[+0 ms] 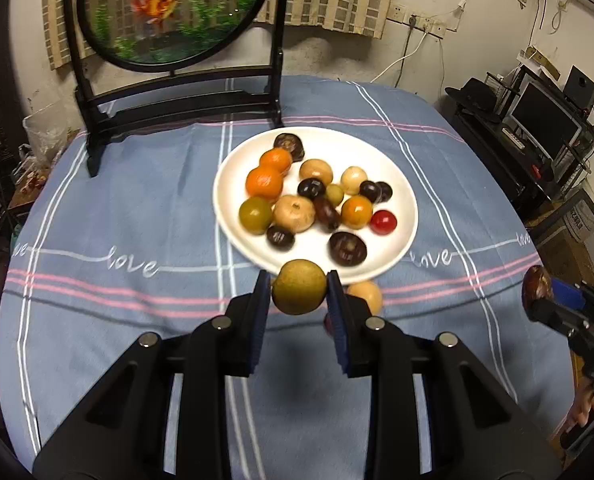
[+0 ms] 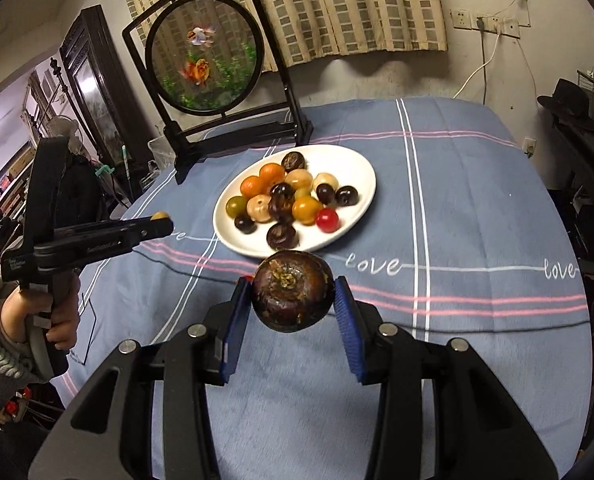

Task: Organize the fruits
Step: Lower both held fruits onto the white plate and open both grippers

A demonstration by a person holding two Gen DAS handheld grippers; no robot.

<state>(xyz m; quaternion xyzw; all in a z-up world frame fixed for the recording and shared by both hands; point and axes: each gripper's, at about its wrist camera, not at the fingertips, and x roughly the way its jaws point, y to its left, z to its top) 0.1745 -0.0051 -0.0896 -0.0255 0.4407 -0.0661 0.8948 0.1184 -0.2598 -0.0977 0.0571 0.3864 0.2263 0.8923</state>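
1. Tablecloth (image 1: 137,208): blue, striped, fills the middle of both views. It is soft and flat with no lip, so a dropped round fruit would likely roll toward the table edge.
2. Goldfish screen on black stand (image 1: 169,40): upper left of the left wrist view, behind the plate. A high sweep over the plate could clip its foot.
3. White plate (image 1: 237,160): centre of frame, already crowded with orange, tan, green, dark and one red fruit. Risk: a new fruit set on the pile could knock a neighbour over the shallow rim.
4. Right gripper (image 2: 293,298): lower centre of the right wrist view, pads clamped on a dark brown fruit (image 2: 293,296) held above the cloth, short of the plate. The grip sits across the fruit's widest part; the glossy skin may slip.
5. Left gripper (image 1: 299,294): lower centre of the left wrist view, pads closed on a green-yellow fruit (image 1: 299,286), near the plate's near rim. Both grippers face the same plate; a collision is possible.
6. Tan fruit (image 1: 365,294): loose on the cloth just behind the left gripper's right finger; a descending finger could nudge it away.
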